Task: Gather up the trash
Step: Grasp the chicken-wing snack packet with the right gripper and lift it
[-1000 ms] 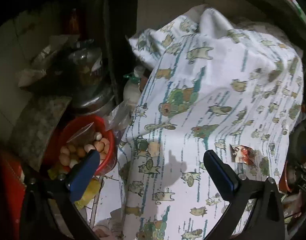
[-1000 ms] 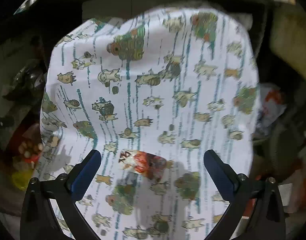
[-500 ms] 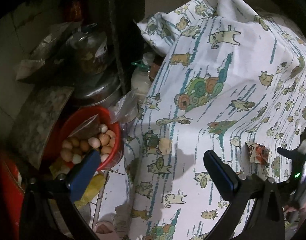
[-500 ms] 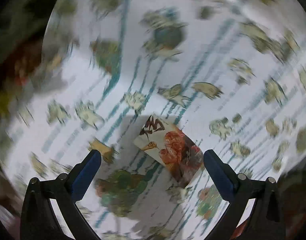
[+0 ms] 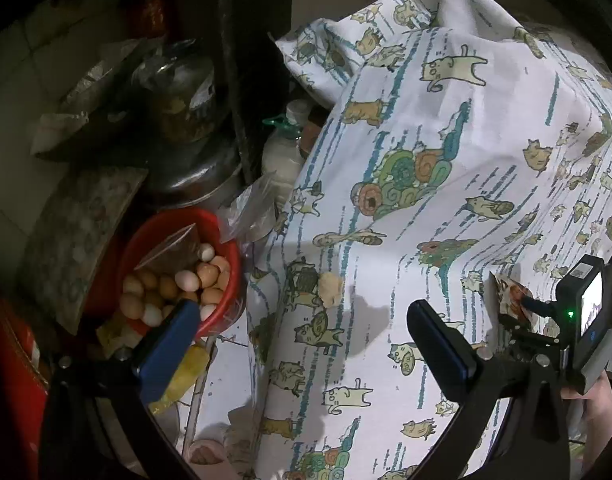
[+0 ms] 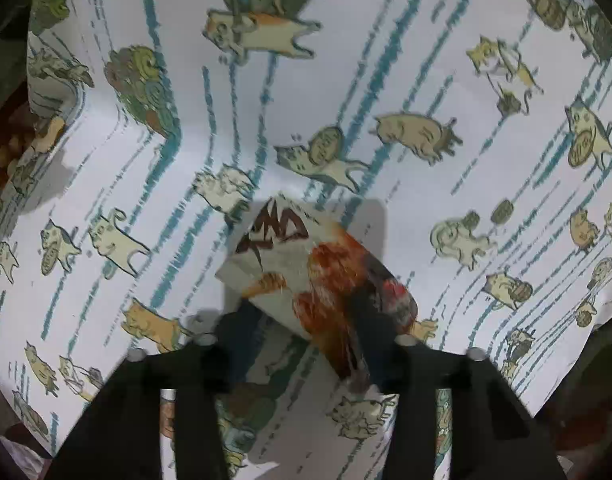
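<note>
A crumpled snack wrapper, white with a red-orange print, lies on a cat-print cloth. My right gripper points steeply down at it. Its jaws are closing, with the wrapper between them and both fingers touching its edges. In the left wrist view the same wrapper shows at the right, with the right gripper on it. My left gripper hangs open above the cloth's left edge, with nothing between its fingers.
Left of the cloth stands a red bowl full of eggs, with a metal pot, a white bottle and plastic bags behind it. A dark post rises there. A person's hand shows at the lower right.
My right gripper dropped close onto the wrapper and its jaws went from wide open to narrow around it. The left gripper sank slightly, then stayed still.
</note>
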Available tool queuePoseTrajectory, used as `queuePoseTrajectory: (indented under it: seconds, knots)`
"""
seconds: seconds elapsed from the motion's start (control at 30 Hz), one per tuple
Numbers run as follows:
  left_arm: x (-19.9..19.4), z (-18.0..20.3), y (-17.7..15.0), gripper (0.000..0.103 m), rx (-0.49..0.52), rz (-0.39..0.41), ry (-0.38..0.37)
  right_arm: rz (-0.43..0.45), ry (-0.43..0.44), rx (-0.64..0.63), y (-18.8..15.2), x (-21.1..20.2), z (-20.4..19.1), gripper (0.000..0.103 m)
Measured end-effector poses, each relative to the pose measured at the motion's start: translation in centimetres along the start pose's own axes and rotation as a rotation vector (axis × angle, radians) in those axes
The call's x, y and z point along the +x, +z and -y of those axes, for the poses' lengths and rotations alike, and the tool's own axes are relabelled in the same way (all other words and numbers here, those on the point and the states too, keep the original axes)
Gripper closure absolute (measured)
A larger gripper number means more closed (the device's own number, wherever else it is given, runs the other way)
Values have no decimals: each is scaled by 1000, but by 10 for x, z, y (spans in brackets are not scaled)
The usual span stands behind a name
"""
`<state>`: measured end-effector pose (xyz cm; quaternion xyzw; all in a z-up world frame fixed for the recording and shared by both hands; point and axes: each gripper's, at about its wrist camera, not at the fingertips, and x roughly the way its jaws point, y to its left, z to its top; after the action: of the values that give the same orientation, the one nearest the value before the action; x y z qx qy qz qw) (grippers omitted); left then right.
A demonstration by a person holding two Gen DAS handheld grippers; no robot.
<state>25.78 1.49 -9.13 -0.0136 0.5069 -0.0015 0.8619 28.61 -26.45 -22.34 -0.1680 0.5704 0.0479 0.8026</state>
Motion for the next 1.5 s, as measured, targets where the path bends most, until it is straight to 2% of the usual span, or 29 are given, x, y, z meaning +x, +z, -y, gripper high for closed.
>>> queuePoseTrajectory:
  seconds: [0.03, 0.13, 0.17, 0.2, 0.27, 0.4, 0.43, 0.47, 0.63, 0.67, 0.7, 0.73, 0.77, 0.8, 0.9, 0.97, 1.03, 1.1, 1.13, 1.2, 1.23, 1.27, 1.3, 1.5]
  knots:
    - [0, 0, 0, 0, 1, -1, 0, 6, 26, 8, 4, -3, -1, 81]
    - [-1, -1, 0, 0, 0, 1, -3, 59, 101, 69, 10, -22, 6, 86]
    - [-2, -1, 0, 0, 0, 2, -4, 71, 129, 90, 13, -28, 7, 91]
    - [-2, -1, 0, 0, -1, 3, -7, 87, 173, 123, 14, -36, 13, 92]
    - [-4, -2, 1, 0, -5, 6, -10, 101, 320, 229, 14, -50, 32, 95]
    - [-5, 0, 0, 0, -11, 4, -20, 72, 543, 417, 4, -55, 60, 98]
    - [-5, 0, 0, 0, -13, 4, -22, 57, 563, 457, -1, -52, 68, 98]
    - [-5, 1, 0, 0, -13, 3, -23, 48, 566, 475, -2, -52, 69, 98]
    - [-4, 8, -2, 0, 5, -4, -27, -12, 473, 542, -12, -34, 86, 96]
    - [-4, 9, -2, 0, 10, -6, -26, -19, 445, 541, -14, -32, 90, 89]
    - [-3, 9, -2, 0, 14, -8, -25, -13, 422, 538, -16, -29, 95, 77]
    - [-2, 10, -2, 0, 17, -9, -23, -20, 393, 536, -15, -29, 97, 72]
    - [-1, 10, -2, 0, 19, -11, -20, -28, 375, 536, -15, -26, 98, 59]
    - [0, 9, -2, 0, 18, -15, -19, -37, 356, 537, -15, -24, 99, 53]
    - [5, 6, 0, 0, 7, -24, -16, -50, 394, 541, -13, -12, 97, 53]
    - [7, 4, 1, 0, -1, -28, -13, -66, 406, 557, -5, 0, 81, 52]
    - [9, 2, 2, 0, -14, -33, -11, -86, 376, 574, -7, 1, 80, 49]
    - [12, 1, 3, 0, -22, -41, -13, -109, 360, 584, -11, 2, 77, 50]
    - [14, 1, 4, 0, -25, -44, -13, -135, 326, 587, -14, 4, 76, 52]
    - [16, 2, 4, 0, -27, -48, -12, -147, 348, 599, -18, 8, 77, 54]
    - [16, 2, 4, 0, -27, -49, -12, -160, 398, 611, -19, 14, 76, 56]
    - [16, 3, 4, 0, -27, -50, -13, -180, 442, 633, -21, 21, 75, 66]
    - [17, 4, 4, 0, -27, -50, -14, -189, 451, 641, -22, 24, 74, 72]
    - [21, 9, 6, 0, -25, -60, -13, -207, 433, 626, -20, 37, 63, 76]
